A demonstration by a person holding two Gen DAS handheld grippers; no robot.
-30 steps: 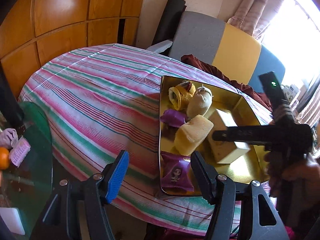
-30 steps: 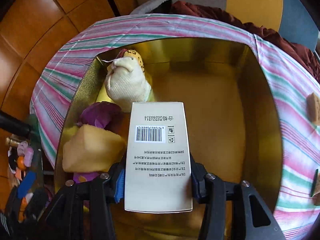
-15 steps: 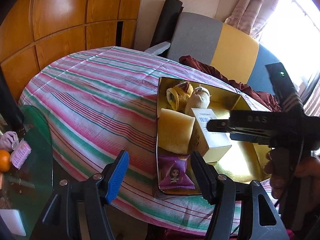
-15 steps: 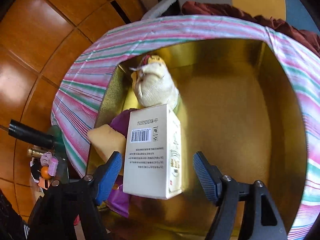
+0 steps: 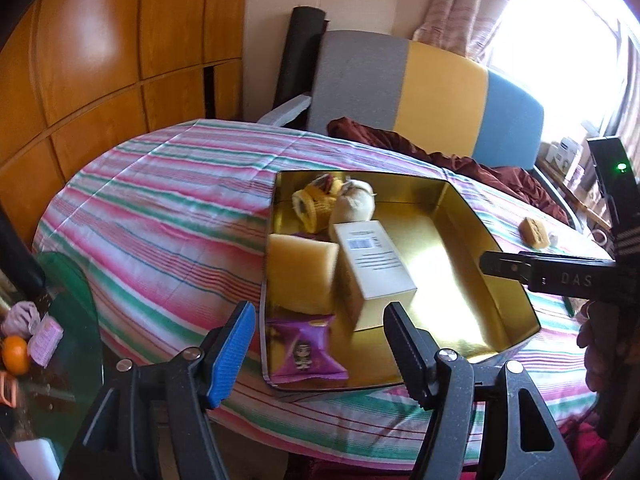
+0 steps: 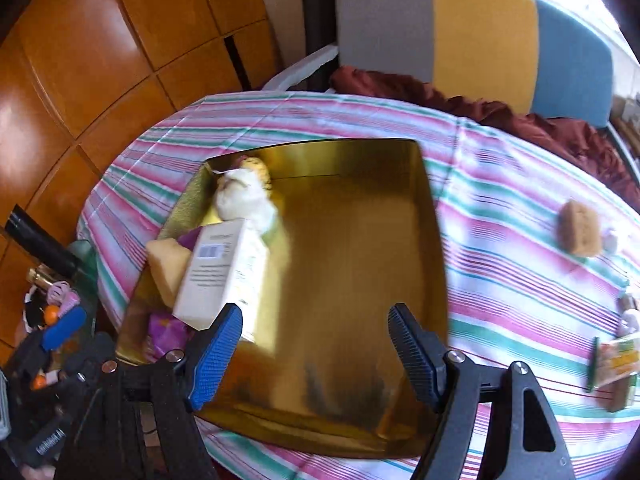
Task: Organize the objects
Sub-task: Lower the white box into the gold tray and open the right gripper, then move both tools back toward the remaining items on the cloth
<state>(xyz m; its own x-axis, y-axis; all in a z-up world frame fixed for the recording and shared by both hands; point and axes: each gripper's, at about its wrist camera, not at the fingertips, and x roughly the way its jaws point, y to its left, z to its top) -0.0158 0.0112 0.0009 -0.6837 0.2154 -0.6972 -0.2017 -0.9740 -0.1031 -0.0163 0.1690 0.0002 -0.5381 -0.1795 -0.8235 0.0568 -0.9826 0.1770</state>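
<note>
From the left wrist view, the left claw [image 5: 316,334] is wide open with nothing in it, above the near edge of the gold tray [image 5: 460,208] on the striped tabletop [image 5: 168,200], and only here can you see the purple snack bag [image 5: 304,350] clearly and the letters "DAS" on the other tool at the right. The white box [image 5: 374,264] with a barcode lies in the tray, touching the yellow sponge [image 5: 300,270]. From the right wrist view, the right claw [image 6: 316,344] is wide open too, above the tray's bare middle, and only here do a brown sponge [image 6: 580,228] and a small green packet [image 6: 614,364] show on the cloth to the right, well apart from the tray.
</note>
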